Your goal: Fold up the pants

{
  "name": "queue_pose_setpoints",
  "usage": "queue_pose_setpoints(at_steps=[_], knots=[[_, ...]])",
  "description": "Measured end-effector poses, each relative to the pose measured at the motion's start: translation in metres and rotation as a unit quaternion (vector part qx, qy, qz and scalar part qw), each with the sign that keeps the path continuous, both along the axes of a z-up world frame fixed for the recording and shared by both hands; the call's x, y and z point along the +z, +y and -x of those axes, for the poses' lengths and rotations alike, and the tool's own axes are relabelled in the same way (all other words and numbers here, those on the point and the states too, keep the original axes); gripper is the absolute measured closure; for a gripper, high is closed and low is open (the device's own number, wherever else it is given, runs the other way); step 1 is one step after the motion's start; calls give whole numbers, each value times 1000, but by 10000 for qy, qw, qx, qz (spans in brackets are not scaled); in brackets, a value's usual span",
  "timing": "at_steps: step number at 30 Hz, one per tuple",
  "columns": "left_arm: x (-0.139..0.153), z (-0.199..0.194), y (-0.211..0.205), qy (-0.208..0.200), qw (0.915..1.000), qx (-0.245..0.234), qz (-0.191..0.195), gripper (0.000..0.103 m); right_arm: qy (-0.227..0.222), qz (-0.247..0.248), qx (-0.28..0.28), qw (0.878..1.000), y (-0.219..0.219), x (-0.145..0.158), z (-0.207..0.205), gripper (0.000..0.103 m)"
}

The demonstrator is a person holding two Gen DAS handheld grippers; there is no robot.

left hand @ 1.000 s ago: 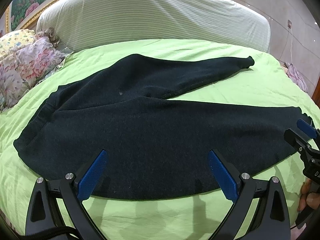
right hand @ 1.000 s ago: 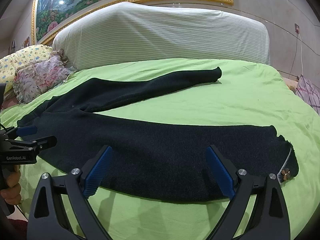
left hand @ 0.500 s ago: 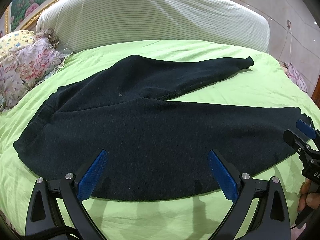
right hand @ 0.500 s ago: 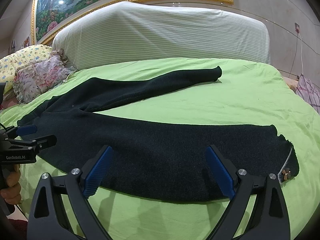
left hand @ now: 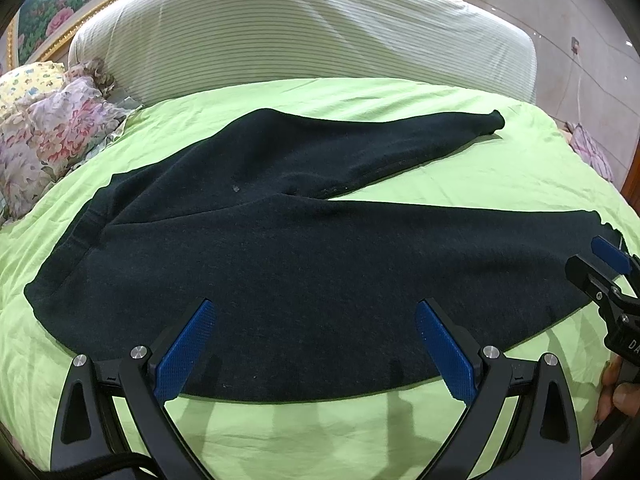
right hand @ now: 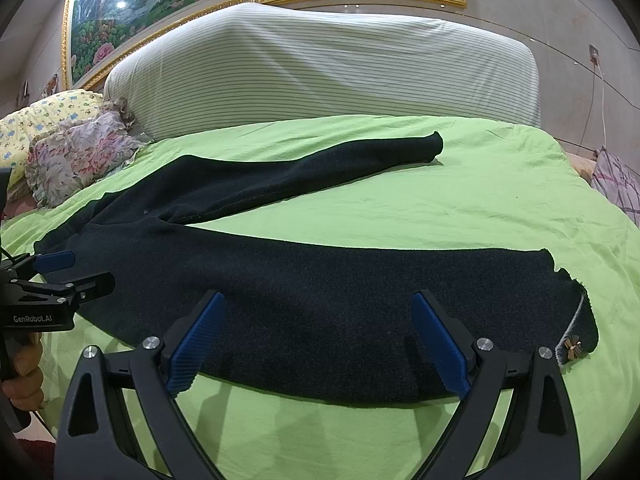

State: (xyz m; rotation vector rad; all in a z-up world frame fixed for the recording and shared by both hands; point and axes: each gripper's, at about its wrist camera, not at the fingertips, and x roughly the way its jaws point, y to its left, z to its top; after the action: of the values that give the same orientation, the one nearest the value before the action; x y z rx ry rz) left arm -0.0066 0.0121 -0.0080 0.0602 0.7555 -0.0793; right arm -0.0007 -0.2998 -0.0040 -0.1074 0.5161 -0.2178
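Dark navy pants [left hand: 280, 264] lie flat on the green bed sheet [left hand: 320, 428], waistband to the left, both legs spread apart toward the right. They also show in the right wrist view [right hand: 320, 300]. My left gripper [left hand: 314, 312] is open and empty, hovering over the near edge of the seat area. My right gripper [right hand: 318, 304] is open and empty over the near leg. Each gripper shows at the other view's edge: the right one [left hand: 608, 268] by the near leg's hem, the left one [right hand: 60, 276] by the waistband.
A striped headboard cover [right hand: 320, 72] rises behind the bed. Floral pillows [left hand: 44, 136] lie at the far left. A plaid cloth [right hand: 616, 184] sits off the bed's right edge. A small metal ornament [right hand: 573, 349] is on the near leg's hem.
The left wrist view has shifted slightly, so the pants sit a little lower and to the right in frame. The right gripper has barely moved. Both stay open.
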Motion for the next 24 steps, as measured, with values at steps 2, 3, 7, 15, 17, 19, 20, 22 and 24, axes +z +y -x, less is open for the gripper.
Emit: queue_pose_setpoints(at_steps=[2,3,7,15,17,19,20,22,24], knots=[[0,0,0,-9,10000,-9,-7,3,-5,-1,-6,10000,0,0,0,9],[1,1,0,-20,10000,-26,0,3,-13,-3,-8,10000,0,0,0,9],[2,0,-2,-42,10000,-66,-29,3,27,-42,-21,10000,-1,-1,-2,9],[2,-2,-6,-29,9997,-233,-90,3,3,-145,-10,9999,-2,5,0,9],[5,-5,-7,-51,9994,-311,-106,3,63,-288,15,9996,-5,10,-4,9],[9,-10,-6,-30,9992,-390,-85,3,163,-409,-25,9990,-10,15,-10,9],[11,-13,-6,-16,9991,-426,-74,3,201,-468,-45,9987,-14,18,-14,9],[16,-23,-5,15,9987,-504,-58,3,199,-486,-72,9986,-17,25,-20,9],[22,-34,-5,27,9982,-604,-31,3,206,-471,-92,9986,-22,33,-29,9]])
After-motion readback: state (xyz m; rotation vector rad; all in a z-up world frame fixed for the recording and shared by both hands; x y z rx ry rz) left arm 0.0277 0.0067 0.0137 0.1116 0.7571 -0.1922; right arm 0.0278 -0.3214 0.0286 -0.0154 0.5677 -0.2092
